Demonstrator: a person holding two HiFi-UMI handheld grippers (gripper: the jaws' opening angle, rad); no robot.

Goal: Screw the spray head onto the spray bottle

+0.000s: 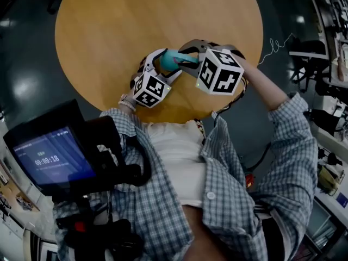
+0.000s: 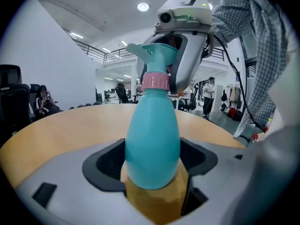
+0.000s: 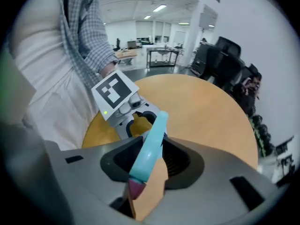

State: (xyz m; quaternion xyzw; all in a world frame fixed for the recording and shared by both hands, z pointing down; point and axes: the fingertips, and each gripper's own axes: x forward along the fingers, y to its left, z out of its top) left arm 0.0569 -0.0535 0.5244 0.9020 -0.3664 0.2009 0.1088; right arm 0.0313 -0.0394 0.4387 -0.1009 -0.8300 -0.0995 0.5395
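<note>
A teal spray bottle stands upright on the round wooden table. My left gripper is shut on the bottle's lower body. Above that are the pink collar and the teal spray head on the neck. My right gripper comes down from above and is shut on the spray head, with the pink collar just below its pads. In the head view both grippers meet at the bottle near the table's front edge, left gripper beside right gripper.
A dark device with a lit screen sits at the lower left of the head view. Black office chairs stand beyond the table's far side. Seated and standing people are in the background. Racks and desks line the right side.
</note>
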